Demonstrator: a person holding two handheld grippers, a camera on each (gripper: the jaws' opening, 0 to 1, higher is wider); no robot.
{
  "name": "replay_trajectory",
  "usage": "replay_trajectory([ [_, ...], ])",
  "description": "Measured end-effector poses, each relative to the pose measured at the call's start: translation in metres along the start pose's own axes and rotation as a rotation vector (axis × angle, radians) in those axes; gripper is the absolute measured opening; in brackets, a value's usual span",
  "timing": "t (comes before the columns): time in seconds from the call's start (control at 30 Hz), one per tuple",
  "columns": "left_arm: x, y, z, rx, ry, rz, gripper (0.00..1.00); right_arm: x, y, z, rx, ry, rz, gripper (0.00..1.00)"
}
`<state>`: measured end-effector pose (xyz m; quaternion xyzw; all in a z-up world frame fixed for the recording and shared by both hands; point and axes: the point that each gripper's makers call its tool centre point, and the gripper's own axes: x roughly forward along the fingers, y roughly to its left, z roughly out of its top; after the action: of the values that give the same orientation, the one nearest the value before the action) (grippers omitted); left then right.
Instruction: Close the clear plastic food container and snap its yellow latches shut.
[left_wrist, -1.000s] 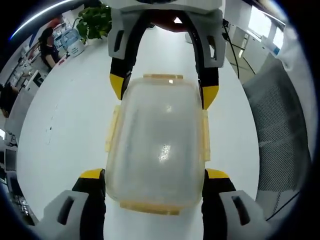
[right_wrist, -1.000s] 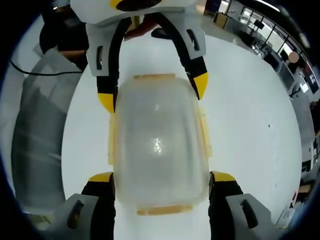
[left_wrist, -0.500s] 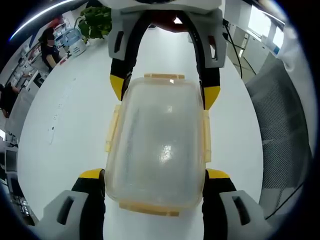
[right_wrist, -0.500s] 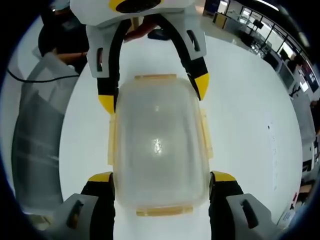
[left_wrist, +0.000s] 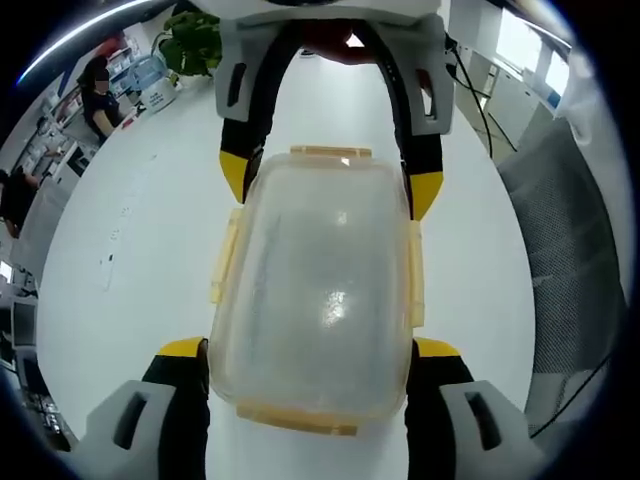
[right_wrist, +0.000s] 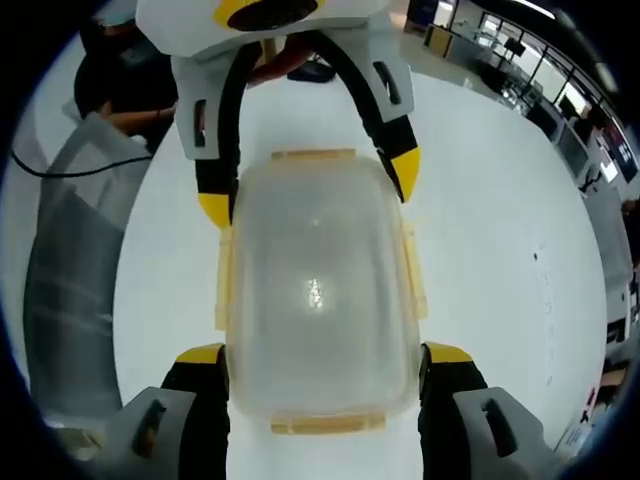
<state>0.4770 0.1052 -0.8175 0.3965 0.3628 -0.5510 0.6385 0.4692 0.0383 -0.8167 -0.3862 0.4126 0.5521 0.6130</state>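
Clear plastic food container with its lid on sits on the white table, held from opposite ends by both tools. Left tool grips one end, its yellow-tipped jaws pressed against the container's sides; right tool clamps the other end likewise. Yellow latches line its edges.

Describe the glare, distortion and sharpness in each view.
Left gripper view: a bright ceiling-light glint sits on the clear container lid, the fisheye bends the white table edge into an arc, and the background office is soft. Right gripper view: a smaller glint marks the lid, the yellow latches look washed out, and the left gripper across the container bows outward.
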Motion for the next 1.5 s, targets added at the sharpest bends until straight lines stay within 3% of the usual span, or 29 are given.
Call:
replay_trajectory([
  [0.7, 0.003, 0.012, 0.000, -0.002, -0.003, 0.009, 0.83, 0.002, -0.011, 0.002, 0.002, -0.012, 0.003, 0.79],
  [1.3, 0.003, 0.013, 0.001, 0.009, -0.050, 0.051, 0.85, 0.003, -0.012, 0.003, 0.007, -0.047, -0.033, 0.82],
  [1.5, 0.000, 0.011, -0.004, 0.000, -0.040, 0.061, 0.85, -0.001, -0.015, 0.003, 0.031, -0.062, -0.062, 0.82],
])
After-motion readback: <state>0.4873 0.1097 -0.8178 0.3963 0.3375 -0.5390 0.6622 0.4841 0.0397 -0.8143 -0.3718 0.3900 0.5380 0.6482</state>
